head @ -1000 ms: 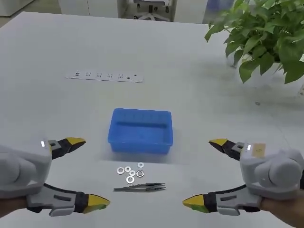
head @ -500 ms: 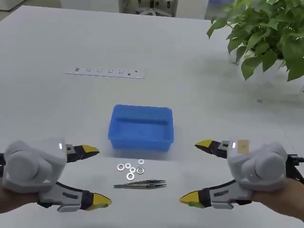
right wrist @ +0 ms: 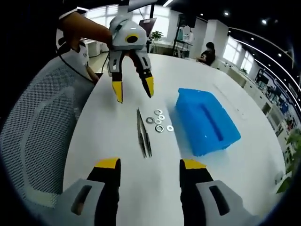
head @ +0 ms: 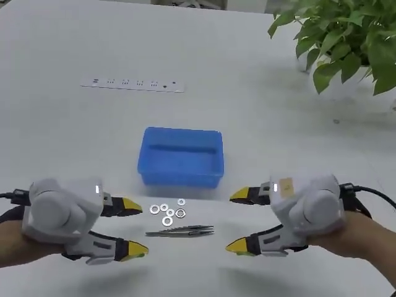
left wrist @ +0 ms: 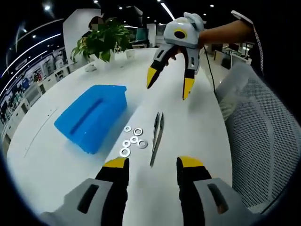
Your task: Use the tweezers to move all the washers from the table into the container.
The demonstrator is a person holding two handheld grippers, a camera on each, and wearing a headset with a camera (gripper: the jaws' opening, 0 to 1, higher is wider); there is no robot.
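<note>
Head view, left claw [head: 144,227] spread, right claw [head: 229,222] spread, tweezers [head: 179,232] and washers [head: 167,213] between, near blue container [head: 179,176]

No lettering is legible; the small tan label [head: 285,184] on the right claw [head: 231,222] is too blurred.

Table [head: 62,49] bears tweezers [head: 180,231], washers [head: 167,212], container [head: 180,158], power strip [head: 132,84]

There were six washers [head: 170,212], one pair of tweezers [head: 180,231] at their six o'clock, one blue container [head: 180,156] at twelve, one power strip [head: 132,84], one potted plant [head: 337,37], and two grippers: left gripper [head: 144,227], right gripper [head: 229,223].
</note>
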